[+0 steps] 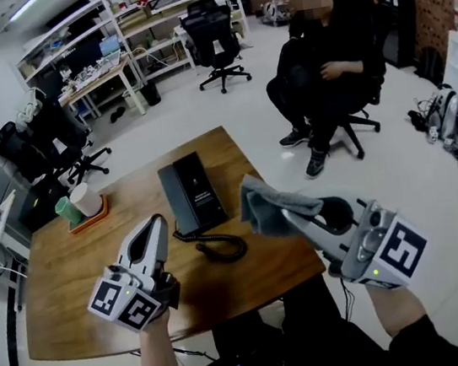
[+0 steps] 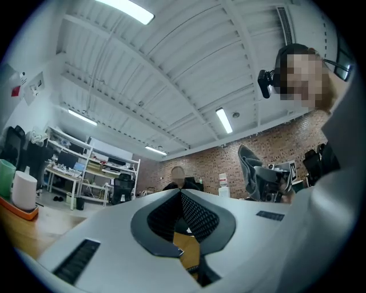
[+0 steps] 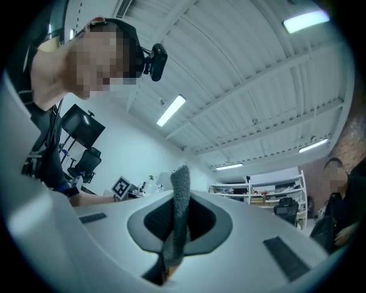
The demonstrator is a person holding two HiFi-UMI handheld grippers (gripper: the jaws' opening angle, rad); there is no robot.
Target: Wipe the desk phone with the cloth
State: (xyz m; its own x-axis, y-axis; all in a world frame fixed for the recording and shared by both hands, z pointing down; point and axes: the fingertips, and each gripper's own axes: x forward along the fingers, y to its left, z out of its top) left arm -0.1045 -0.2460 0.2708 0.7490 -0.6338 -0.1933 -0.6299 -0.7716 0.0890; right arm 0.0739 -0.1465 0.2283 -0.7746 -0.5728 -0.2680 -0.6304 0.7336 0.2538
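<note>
Hiding tips of right tongs [image 1: 285, 212], grey cloth [image 1: 260, 206] sits pinched between closed jaws, above counter [image 1: 66, 287], just right of desk phone [image 1: 192, 193]. Phone's keys and handset too dark to make out. Coiled cord [image 1: 222, 247] loops at phone's near end. Left tongs [image 1: 160, 221] closed, empty, just left of phone. Cups [image 1: 79, 204] on orange tray [image 1: 89, 217] at counter's far left. Seated person [image 1: 322, 62] beyond counter.
</note>
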